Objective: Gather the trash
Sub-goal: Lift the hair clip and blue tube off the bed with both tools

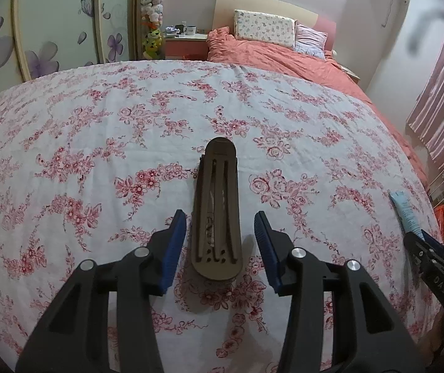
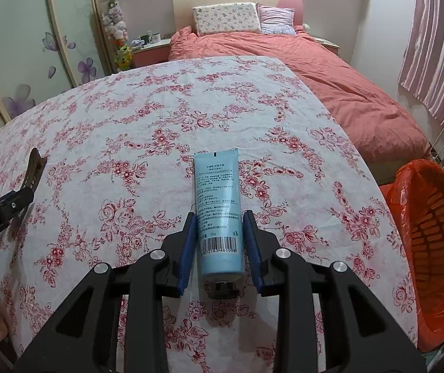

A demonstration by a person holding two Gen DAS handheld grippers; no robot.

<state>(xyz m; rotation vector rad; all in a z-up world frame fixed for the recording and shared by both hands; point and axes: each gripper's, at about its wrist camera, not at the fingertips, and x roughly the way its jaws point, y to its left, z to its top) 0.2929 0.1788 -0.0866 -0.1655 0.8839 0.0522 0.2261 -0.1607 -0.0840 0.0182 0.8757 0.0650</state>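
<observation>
A brown hair clip [image 1: 216,214] lies on the floral tablecloth [image 1: 97,124], between the fingers of my left gripper [image 1: 220,228], which is open with a gap on each side of the clip. A light blue tube [image 2: 217,214] with a black cap lies between the blue pads of my right gripper [image 2: 218,228], whose pads touch or nearly touch its sides. The tube also shows in the left wrist view [image 1: 406,213] at the right edge, with the right gripper [image 1: 433,258] behind it. The hair clip [image 2: 35,168] and left gripper [image 2: 1,213] show at the left of the right wrist view.
An orange basket [image 2: 439,248] lined with an orange bag stands off the table's right edge. Beyond the table is a bed with a salmon duvet [image 2: 330,71], a nightstand with mugs [image 1: 184,35], a wardrobe and pink curtains [image 2: 433,46].
</observation>
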